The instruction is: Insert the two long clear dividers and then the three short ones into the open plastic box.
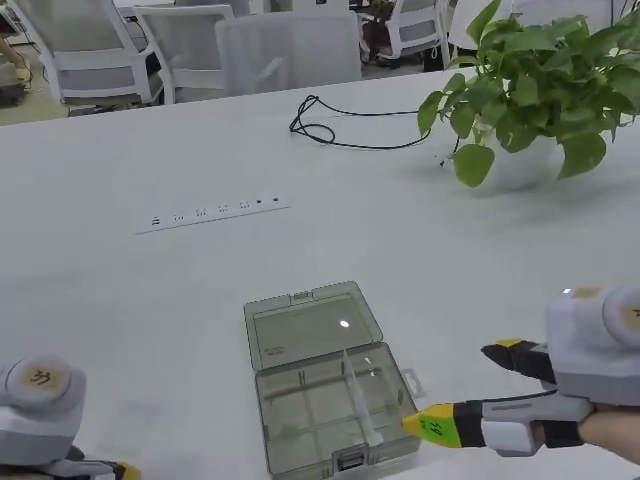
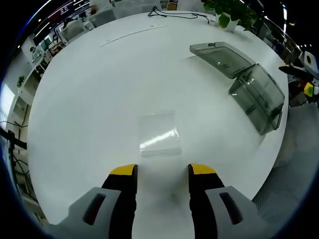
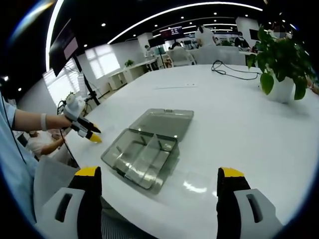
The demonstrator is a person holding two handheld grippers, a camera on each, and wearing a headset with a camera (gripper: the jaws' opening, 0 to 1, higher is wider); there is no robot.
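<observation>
The open smoky plastic box lies near the table's front edge, its lid flat behind it. A long clear divider stands inside the base. My right gripper hovers open just right of the box, nothing between its yellow tips. In the right gripper view the box lies ahead of the wide-open right gripper, and a clear piece rests flat beside it. My left gripper is open just short of a clear divider lying flat on the table.
A potted plant stands at the back right, with a black cable beside it. A row of sockets is set into the white table. Chairs line the far edge.
</observation>
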